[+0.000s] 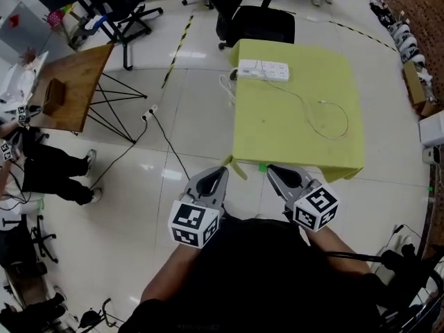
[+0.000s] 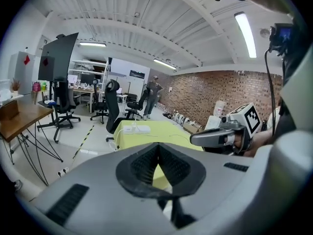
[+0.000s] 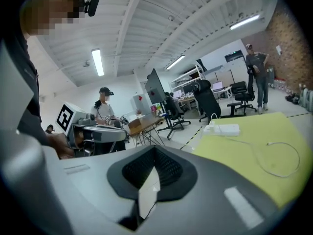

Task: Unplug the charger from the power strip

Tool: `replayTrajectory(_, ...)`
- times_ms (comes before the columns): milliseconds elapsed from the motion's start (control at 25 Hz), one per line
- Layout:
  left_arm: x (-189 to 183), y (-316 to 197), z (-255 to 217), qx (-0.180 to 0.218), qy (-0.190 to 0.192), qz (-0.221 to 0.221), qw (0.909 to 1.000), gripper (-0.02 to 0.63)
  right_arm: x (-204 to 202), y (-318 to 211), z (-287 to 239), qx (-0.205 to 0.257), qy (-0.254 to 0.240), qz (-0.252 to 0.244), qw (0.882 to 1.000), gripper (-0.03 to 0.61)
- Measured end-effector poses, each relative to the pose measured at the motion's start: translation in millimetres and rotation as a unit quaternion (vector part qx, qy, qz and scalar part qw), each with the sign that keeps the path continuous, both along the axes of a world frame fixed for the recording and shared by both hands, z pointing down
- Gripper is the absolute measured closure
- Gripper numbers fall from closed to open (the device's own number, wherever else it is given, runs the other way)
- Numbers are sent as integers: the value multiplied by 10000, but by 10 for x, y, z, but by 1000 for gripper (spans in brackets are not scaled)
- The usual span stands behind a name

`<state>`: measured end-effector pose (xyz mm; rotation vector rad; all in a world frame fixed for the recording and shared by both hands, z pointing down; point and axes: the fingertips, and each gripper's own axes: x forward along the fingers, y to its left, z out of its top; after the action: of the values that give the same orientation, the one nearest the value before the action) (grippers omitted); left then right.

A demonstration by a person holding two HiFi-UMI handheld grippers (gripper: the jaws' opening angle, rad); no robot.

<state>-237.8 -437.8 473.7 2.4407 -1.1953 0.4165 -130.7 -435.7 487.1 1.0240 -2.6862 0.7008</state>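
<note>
Dark torso and forearms, cut off at the bottom edge. Left tool point(image 1: 223, 171) and right tool point(image 1: 271, 168): both pressed together, nothing pinched, held side by side just short of the yellow surface's point(image 1: 277, 141) near edge. Power strip point(image 1: 263, 69): laid at the far edge, well apart from both tools. Charger: too small to be told apart from the strip; only a white cable point(image 1: 347, 125) looping from it is made out.

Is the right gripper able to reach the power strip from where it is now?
Probably not yet: the right gripper is at the near edge of the table, and the power strip lies at its far end. The way across looks free.
</note>
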Motion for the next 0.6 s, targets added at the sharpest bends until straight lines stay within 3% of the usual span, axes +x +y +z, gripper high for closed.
replayTrajectory(320,-607,-982,-20,14,64,875,9961,607,-615,-864,-57,-74,239,741,9969,575)
replayTrajectory(600,-735,-1467,44,-30,259,1414,9896,607,-754,-1132,-15,-178,496,1241,9909,575)
